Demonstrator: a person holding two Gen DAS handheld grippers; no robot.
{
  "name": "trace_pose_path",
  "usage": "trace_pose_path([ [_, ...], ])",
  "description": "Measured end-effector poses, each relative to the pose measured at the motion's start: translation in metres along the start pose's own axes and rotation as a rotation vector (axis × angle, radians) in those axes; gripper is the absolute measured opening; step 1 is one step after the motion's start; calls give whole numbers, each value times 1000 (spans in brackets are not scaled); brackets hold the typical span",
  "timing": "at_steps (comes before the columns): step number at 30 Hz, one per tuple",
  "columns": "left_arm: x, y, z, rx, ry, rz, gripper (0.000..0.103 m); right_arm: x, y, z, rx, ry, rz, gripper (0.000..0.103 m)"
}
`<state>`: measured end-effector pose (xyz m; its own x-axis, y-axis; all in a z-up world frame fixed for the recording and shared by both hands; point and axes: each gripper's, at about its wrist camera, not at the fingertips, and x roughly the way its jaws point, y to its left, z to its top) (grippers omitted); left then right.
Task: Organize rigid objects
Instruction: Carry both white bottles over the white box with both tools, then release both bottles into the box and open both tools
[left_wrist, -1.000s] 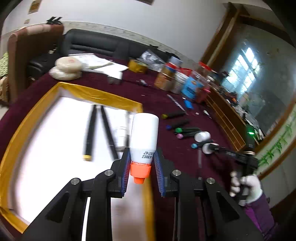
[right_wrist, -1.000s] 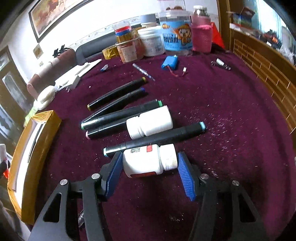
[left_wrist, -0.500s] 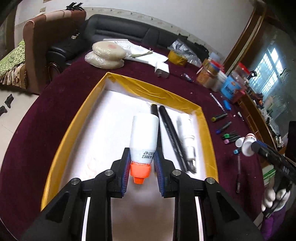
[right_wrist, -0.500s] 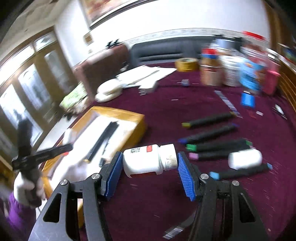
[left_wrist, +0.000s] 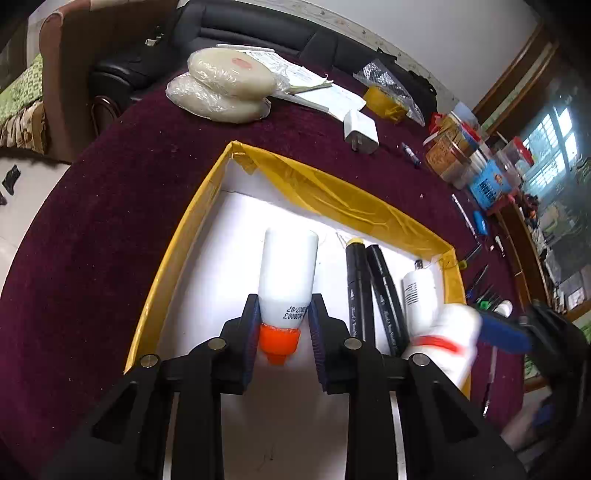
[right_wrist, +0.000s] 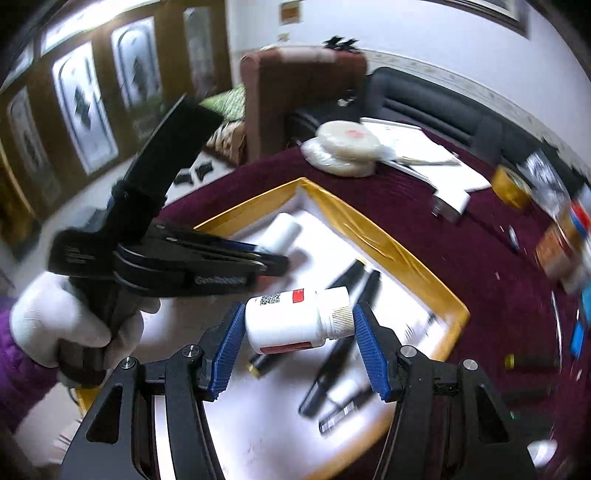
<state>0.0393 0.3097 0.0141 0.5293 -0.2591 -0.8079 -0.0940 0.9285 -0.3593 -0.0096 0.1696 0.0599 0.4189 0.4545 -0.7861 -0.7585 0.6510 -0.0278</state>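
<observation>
Nearest first: left gripper (left_wrist: 284, 334) clamped on a white squeeze bottle with an orange cap (left_wrist: 287, 280), pads on the shoulder just above the cap, cap toward the wrist, body pointing away along the fingers toward the far wall of the tray (left_wrist: 332, 192). Bottle hangs over the bare white floor in the tray's left half, apparently not yet resting on it. Right gripper (right_wrist: 299, 332) closed on a white pill bottle (right_wrist: 291, 319), gripped end to end, base on one pad and ribbed cap on the other, so its long axis runs across the jaws. It hangs above the tray's right half, over the two black markers (left_wrist: 369, 291) lying side by side lengthwise with another white bottle (left_wrist: 419, 295) beside them against the right wall. Blurred in both views. Gloved hand (right_wrist: 66, 325) carries the left gripper close on that side. Judgement: both loads are at the tray and set-down is the step in hand. The squeeze bottle's axis already runs parallel to the markers with free floor below; the pill bottle lies crosswise above occupied floor, so it needs a clear strip. Farther off, more markers on the maroon table (left_wrist: 110, 206), beyond the tray's right edge.
</observation>
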Motion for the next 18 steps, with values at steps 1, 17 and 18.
trace_pose_path([
  [1,0,1,1,-7,1,-7,25,9,5,4,-35,19,-5,55],
  [17,-108,44,-46,-130,-266,-99,62,65,7,29,-166,81,-53,55],
  [18,-110,46,-51,-142,-269,-97,62,63,7,29,-164,69,-57,55],
])
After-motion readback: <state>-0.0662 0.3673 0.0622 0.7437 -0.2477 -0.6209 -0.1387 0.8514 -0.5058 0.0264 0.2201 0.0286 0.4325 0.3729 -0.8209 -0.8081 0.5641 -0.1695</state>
